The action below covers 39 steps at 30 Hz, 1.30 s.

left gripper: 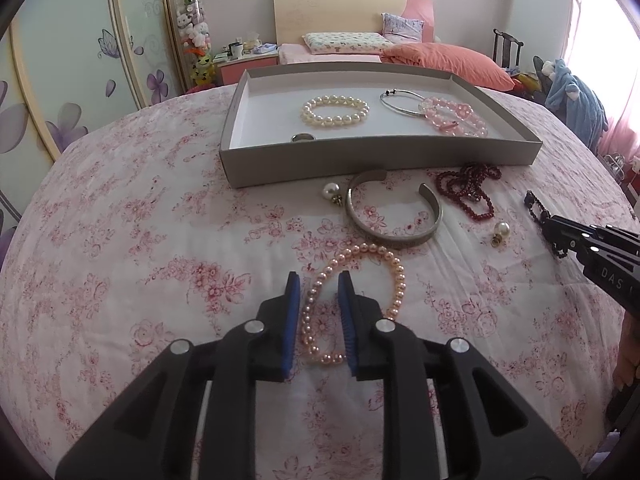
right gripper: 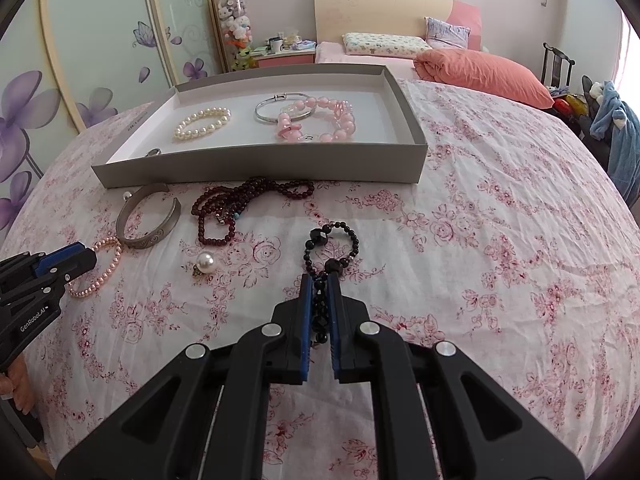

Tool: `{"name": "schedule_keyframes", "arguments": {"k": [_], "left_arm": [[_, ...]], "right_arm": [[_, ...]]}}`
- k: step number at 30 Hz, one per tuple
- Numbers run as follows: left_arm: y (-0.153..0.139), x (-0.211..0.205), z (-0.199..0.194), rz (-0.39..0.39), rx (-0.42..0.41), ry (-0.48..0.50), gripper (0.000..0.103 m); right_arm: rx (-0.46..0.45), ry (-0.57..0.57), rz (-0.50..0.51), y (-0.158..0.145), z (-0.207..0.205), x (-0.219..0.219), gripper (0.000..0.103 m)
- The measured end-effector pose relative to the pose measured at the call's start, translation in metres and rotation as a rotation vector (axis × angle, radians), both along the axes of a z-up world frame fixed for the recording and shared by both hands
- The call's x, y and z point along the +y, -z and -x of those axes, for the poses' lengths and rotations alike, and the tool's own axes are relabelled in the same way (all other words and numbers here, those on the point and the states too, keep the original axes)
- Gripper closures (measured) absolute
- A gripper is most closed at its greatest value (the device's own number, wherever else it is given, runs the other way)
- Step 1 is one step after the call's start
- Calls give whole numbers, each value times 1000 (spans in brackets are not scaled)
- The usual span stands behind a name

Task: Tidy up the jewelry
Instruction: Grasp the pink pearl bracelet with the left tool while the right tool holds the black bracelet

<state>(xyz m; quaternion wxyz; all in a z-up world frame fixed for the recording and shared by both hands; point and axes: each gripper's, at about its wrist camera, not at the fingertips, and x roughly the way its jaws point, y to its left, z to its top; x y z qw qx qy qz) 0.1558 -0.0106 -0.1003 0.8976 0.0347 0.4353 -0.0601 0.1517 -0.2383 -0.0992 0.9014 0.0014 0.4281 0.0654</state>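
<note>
Floral bedspread [left gripper: 120, 240], bedroom backdrop

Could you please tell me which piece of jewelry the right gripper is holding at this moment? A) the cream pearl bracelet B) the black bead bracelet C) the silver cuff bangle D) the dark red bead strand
B: in the right wrist view the right gripper has its jaws shut on the black bead bracelet, whose loop extends past the tips over the floral sheet.
</note>
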Motion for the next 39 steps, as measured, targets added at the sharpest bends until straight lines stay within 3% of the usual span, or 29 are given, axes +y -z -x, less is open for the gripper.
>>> {"name": "schedule_keyframes", "arguments": {"k": [24,26,28,35,39], "left_arm": [[0,0,0,3,0,5,79],[0,-2,-1,4,-1,-2,93],[0,0,0,21,-1,-7,95],[-8,12,7,102,-23,-28,97],[-21,15,14,129,-76,-31,97]], "right_arm": [[3,3,-11,0,0,-1,93],[3,7,-23,0,0,-2,94],[-4,6,-32,-1,1,-3,95],[-150,0,-75,-30,18,0,95],[-219,-18,-100,-46,26,5,101]]}}
